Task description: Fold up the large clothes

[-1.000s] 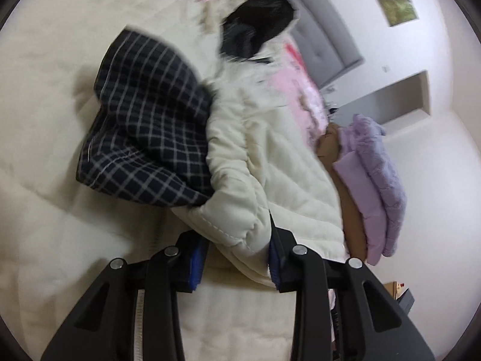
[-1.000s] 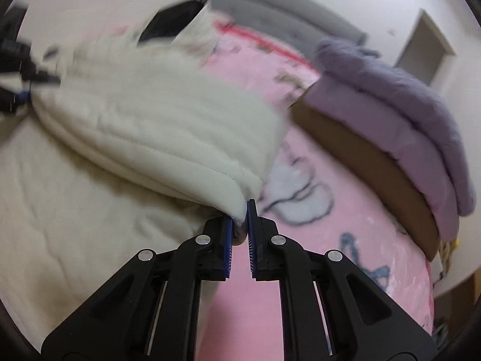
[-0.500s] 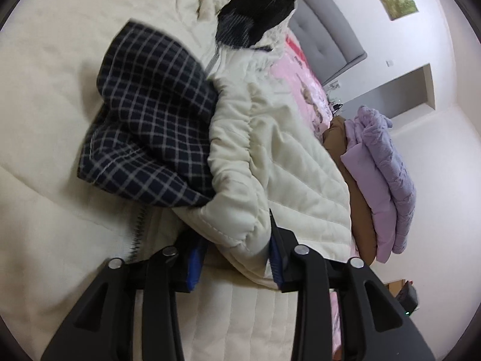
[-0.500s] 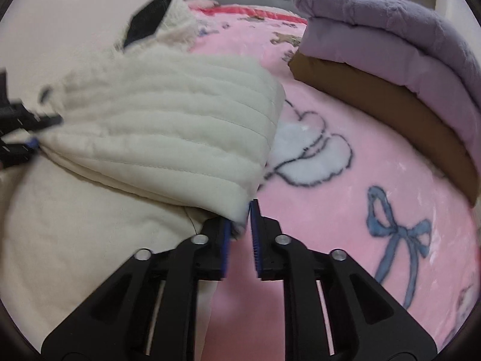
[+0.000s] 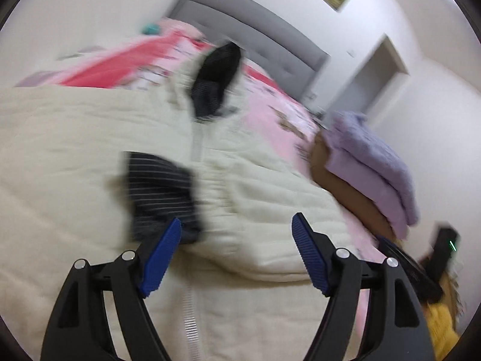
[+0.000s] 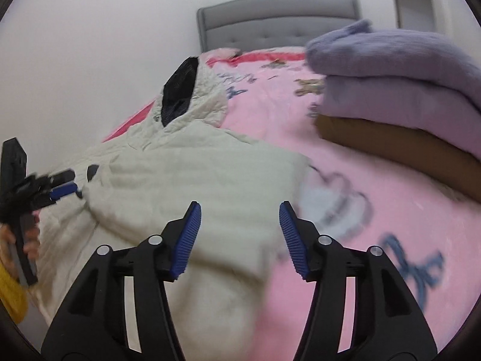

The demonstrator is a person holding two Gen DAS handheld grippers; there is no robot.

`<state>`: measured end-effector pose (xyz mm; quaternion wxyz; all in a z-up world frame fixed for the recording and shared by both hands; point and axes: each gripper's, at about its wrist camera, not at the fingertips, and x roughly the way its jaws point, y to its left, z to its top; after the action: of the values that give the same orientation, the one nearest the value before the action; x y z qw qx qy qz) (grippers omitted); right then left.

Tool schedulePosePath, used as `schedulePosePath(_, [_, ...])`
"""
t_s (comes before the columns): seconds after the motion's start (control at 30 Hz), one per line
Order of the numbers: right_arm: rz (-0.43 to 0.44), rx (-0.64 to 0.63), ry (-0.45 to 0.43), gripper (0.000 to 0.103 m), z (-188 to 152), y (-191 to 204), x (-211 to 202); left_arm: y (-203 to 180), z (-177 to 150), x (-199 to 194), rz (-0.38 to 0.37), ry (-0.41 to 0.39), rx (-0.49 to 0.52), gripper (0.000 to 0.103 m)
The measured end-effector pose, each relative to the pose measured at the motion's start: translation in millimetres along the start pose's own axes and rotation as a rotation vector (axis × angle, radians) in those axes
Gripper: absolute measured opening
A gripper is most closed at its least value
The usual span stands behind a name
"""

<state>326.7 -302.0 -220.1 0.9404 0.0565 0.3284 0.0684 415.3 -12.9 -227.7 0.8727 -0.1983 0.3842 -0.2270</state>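
Between folds, by the look of it: both claws spread wide, holding nothing — left gripper [image 5: 236, 227] and right gripper [image 6: 239, 210] above the cream jacket [image 6: 192, 177], lying on the left of the pink bed [image 6: 375, 219]. Next, probably regrasping an edge for another fold. Quilted, puffy, soft; checked lining [image 5: 162, 186] showing; zip [image 5: 197, 147] down the middle; folded stack [image 6: 399, 96] far right.

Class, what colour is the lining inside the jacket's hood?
Black; the hood lining shows best in the right wrist view.
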Motion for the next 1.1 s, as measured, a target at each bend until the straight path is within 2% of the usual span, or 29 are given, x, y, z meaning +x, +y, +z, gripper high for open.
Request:
schedulePosePath(0.03, [0.006,0.001,0.012,0.052,7.5,1.6,11.7,-4.3,1.8,7.0,0.003,0.012,0.001,0.075])
schedulePosePath(0.1, [0.012,0.025,0.052,0.044,19.9,2.6,37.5,-8.7,5.1,22.0,0.038,0.020,-0.001,0.075])
schedulePosePath(0.17, [-0.043,0.031,0.123,0.040,25.4,3.1,63.9,-1.2,6.8,30.2,0.055,0.016,-0.047,0.075])
schedulePosePath(0.2, [-0.095,0.019,0.165,0.040,24.5,1.7,77.0,1.7,6.0,31.8,0.060,0.015,-0.058,0.075])
schedulePosePath(0.23, [-0.110,0.014,0.200,0.039,21.4,-1.0,86.2,6.5,5.5,37.8,0.086,0.042,-0.073,0.074])
schedulePosePath(0.33, [-0.119,0.066,0.305,0.038,3.6,-17.9,106.4,22.5,-7.3,49.0,0.159,0.097,-0.086,0.069])
schedulePosePath(0.43, [-0.084,0.093,0.280,0.038,-9.9,-26.4,107.8,26.4,-17.0,49.5,0.160,0.099,-0.052,0.066])
schedulePosePath(0.57, [-0.126,0.048,0.285,0.040,-9.0,-18.2,106.0,19.6,-20.4,46.0,0.206,0.110,0.016,0.066])
schedulePosePath(0.67, [-0.136,0.029,0.250,0.042,-1.4,-12.0,92.2,16.2,-18.0,32.9,0.226,0.104,0.015,0.066])
schedulePosePath(0.77, [-0.110,-0.017,0.084,0.044,9.3,-1.4,58.2,-3.6,-21.8,-3.1,0.268,-0.066,0.096,0.066])
schedulePosePath(0.8, [-0.084,-0.025,0.051,0.050,11.4,2.4,51.1,-13.8,-25.8,-18.2,0.269,-0.153,0.146,0.068])
schedulePosePath(0.87, [-0.029,-0.030,0.040,0.054,13.1,9.0,47.6,-27.7,-28.8,-27.9,0.230,-0.215,0.216,0.074])
schedulePosePath(0.9, [-0.001,-0.033,0.047,0.054,13.7,14.0,49.6,-33.8,-28.7,-27.2,0.204,-0.215,0.244,0.074])
schedulePosePath(0.93, [0.003,-0.038,0.053,0.054,14.5,17.8,52.8,-40.2,-25.5,-17.6,0.171,-0.168,0.265,0.074])
schedulePosePath(1.03, [-0.018,-0.069,0.113,0.054,12.2,31.9,71.8,-39.6,-15.0,13.9,0.202,-0.068,0.242,0.074])
schedulePosePath(1.1, [-0.036,-0.081,0.150,0.054,6.6,37.9,83.6,-26.2,-8.2,32.3,0.200,-0.018,0.182,0.074])
